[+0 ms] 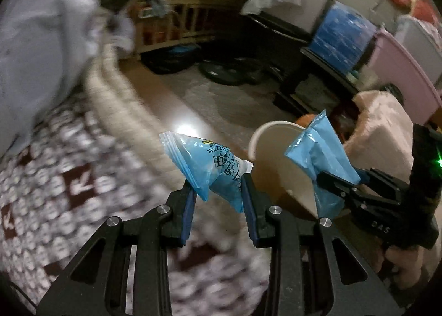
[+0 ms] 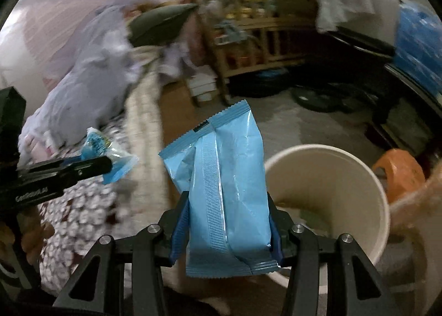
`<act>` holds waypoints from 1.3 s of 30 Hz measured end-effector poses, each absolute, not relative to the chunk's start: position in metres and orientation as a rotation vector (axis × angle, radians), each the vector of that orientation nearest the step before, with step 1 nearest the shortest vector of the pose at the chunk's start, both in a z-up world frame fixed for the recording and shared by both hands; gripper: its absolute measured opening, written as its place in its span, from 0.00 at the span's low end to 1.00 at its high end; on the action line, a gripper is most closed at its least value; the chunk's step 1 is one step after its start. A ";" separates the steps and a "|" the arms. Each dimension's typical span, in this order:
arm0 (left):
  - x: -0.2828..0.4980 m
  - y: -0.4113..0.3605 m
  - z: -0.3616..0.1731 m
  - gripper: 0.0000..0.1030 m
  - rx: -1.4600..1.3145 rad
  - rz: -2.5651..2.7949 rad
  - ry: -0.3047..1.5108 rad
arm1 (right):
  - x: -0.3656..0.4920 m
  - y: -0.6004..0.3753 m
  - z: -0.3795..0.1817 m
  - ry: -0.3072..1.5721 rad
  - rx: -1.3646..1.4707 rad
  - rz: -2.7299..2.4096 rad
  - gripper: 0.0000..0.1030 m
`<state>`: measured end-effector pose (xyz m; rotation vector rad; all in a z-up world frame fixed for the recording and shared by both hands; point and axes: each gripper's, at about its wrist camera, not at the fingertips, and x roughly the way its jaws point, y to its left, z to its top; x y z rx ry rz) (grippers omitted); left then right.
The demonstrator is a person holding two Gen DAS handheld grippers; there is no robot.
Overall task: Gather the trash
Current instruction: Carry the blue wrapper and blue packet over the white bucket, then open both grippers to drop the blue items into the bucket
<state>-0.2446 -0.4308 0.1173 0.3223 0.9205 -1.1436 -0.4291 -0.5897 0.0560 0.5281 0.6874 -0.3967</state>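
While the two snack wrappers are being held up off the bed, each one is sitting clamped in its own tool. The small blue wrapper with printed characters (image 1: 214,165) is standing between the blue pads of the left tool (image 1: 218,187), its lower end pinched there and its crimped upper end leaning out to the left above the fingertips; the left tool is clenching on it. From the right wrist view the same wrapper (image 2: 110,158) is showing at the tip of the left tool (image 2: 106,164), over the patterned bedspread (image 2: 83,216). The larger plain blue wrapper (image 2: 232,197) is standing nearly upright between the pads of the right tool (image 2: 229,230), its seam facing the camera and its bottom edge hanging below the fingers; the right tool is grasping it by its sides. In the left wrist view this wrapper (image 1: 320,150) is sticking up from the right tool (image 1: 338,180), in front of the cream bin (image 1: 258,136). The open bin (image 2: 378,197) is sitting just right of and below the large wrapper, with bits of litter lying in its bottom. An orange stool (image 2: 400,172) is standing beyond the bin on the floor (image 2: 290,122). The background is blurring.
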 end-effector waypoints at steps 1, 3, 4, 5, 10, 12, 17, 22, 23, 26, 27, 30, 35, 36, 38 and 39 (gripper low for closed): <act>-0.249 -0.437 0.117 0.29 0.330 -1.153 0.922 | -0.435 -0.597 0.052 0.691 0.544 -0.418 0.46; -0.258 -0.455 0.113 0.29 0.349 -1.179 0.932 | -0.446 -0.612 0.044 0.696 0.581 -0.456 0.46; -0.262 -0.463 0.112 0.29 0.355 -1.187 0.936 | -0.451 -0.618 0.040 0.695 0.602 -0.470 0.46; -0.266 -0.471 0.110 0.29 0.364 -1.197 0.941 | -0.455 -0.624 0.037 0.693 0.619 -0.481 0.46; -0.281 -0.504 0.103 0.29 0.388 -1.230 0.966 | -0.468 -0.651 0.021 0.699 0.683 -0.539 0.46; -0.284 -0.515 0.100 0.30 0.397 -1.239 0.976 | -0.469 -0.658 0.017 0.703 0.696 -0.554 0.46; -0.287 -0.527 0.093 0.35 0.386 -1.263 0.995 | -0.471 -0.671 0.007 0.706 0.739 -0.588 0.48; -0.287 -0.533 0.092 0.62 0.355 -1.282 1.007 | -0.473 -0.677 0.002 0.680 0.790 -0.594 0.65; -0.286 -0.533 0.092 0.62 0.349 -1.284 1.010 | -0.474 -0.676 0.003 0.674 0.789 -0.596 0.65; -0.286 -0.529 0.093 0.63 0.361 -1.274 0.998 | -0.477 -0.673 0.006 0.669 0.777 -0.602 0.65; -0.286 -0.527 0.094 0.63 0.363 -1.268 0.994 | -0.478 -0.671 0.007 0.668 0.772 -0.603 0.65; -0.286 -0.519 0.098 0.63 0.346 -1.252 0.976 | -0.480 -0.665 0.016 0.660 0.739 -0.618 0.65; -0.286 -0.500 0.111 0.63 0.305 -1.226 0.938 | -0.483 -0.650 0.039 0.628 0.659 -0.653 0.65; -0.287 -0.496 0.115 0.63 0.302 -1.224 0.922 | -0.484 -0.645 0.046 0.617 0.637 -0.663 0.65; -0.288 -0.488 0.122 0.63 0.293 -1.221 0.893 | -0.486 -0.639 0.057 0.594 0.616 -0.672 0.65; -0.288 -0.483 0.127 0.63 0.284 -1.219 0.880 | -0.488 -0.636 0.062 0.581 0.609 -0.670 0.65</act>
